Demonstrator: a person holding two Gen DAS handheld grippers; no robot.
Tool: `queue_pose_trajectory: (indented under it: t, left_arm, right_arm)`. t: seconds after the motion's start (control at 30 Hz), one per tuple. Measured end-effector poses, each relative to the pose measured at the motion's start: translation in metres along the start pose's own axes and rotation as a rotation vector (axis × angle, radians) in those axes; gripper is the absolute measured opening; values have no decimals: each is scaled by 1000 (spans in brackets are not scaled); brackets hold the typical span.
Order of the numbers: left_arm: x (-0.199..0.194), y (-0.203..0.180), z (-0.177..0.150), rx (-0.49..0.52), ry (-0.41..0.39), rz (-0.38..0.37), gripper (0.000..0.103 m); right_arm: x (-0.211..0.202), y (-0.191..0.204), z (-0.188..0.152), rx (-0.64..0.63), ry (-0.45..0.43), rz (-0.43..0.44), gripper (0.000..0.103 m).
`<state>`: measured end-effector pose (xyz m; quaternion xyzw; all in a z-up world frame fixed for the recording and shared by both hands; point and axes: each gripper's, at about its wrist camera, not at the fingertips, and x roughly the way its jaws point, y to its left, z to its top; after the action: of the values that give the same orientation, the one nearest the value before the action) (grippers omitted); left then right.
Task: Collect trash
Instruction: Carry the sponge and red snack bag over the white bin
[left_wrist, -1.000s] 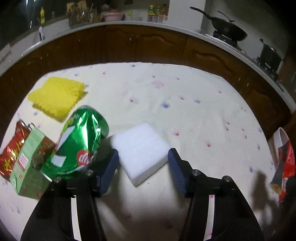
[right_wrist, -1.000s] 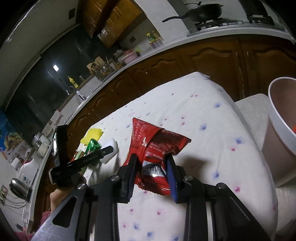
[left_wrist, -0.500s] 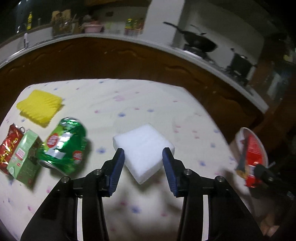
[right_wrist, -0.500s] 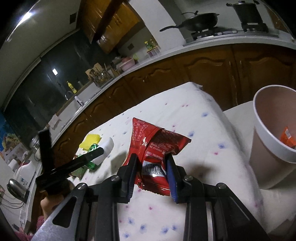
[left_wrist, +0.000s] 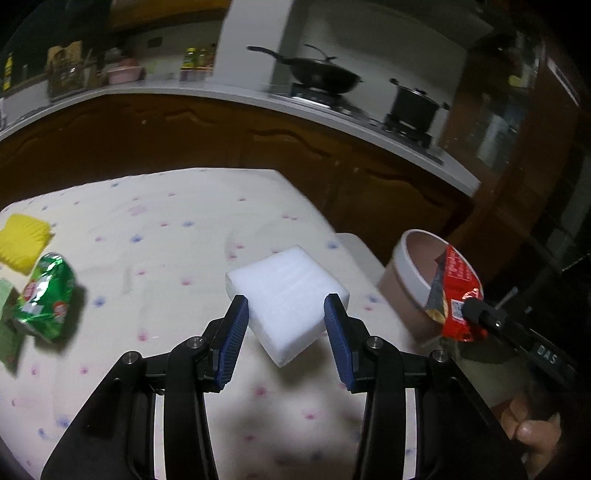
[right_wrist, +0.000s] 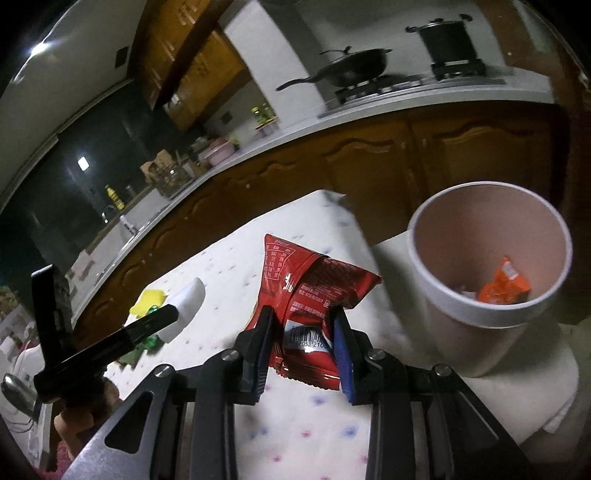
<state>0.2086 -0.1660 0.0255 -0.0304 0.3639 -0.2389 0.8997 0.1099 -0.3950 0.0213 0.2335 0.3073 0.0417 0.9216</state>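
**Both my tongs carry something toward the white bin beside the table**

Kitchen at night: dark wooden cabinets curve behind a table (left_wrist: 155, 236) under a pale cloth with small pink and blue dots. A white bin (right_wrist: 491, 280) with a pinkish inside stands off the table's corner, on a pale folded cloth. An orange wrapper (right_wrist: 504, 286) lies at the bottom of the bin.

My right gripper (right_wrist: 303, 347) pinches a red snack packet (right_wrist: 314, 291) by its lower edge, barcode end toward me. The packet's long axis runs up and away from my fingers, its top flaring open. It hangs above the table, just beside the bin; in the left view it overlaps the bin's near rim.

My left gripper (left_wrist: 282, 332) clamps a white foam block (left_wrist: 288, 299) across its width, lifted clear of the cloth, one corner pointing down toward me. Its long axis runs away toward the bin side.

Farther from the bin, a crumpled green foil bag (left_wrist: 44, 295) lies on the cloth. A yellow sponge cloth (left_wrist: 22, 243) sits beyond it and a green carton (left_wrist: 7, 325) at the frame's edge.

A second ago the foam block lay flat on the cloth between spread fingers, and the green bag leaned against my left finger. Since then the fingers have closed on the block and lifted it, the bag has stayed behind, and the bin has come closer in both views.
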Motion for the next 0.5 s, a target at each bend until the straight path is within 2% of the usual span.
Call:
queue_pose_trajectory:
  t: [0.5]
  left_arm:
    - [21, -97, 25, 139, -10, -121, 42]
  right_arm:
    - [-48, -72, 21, 84, -98, -121, 31]
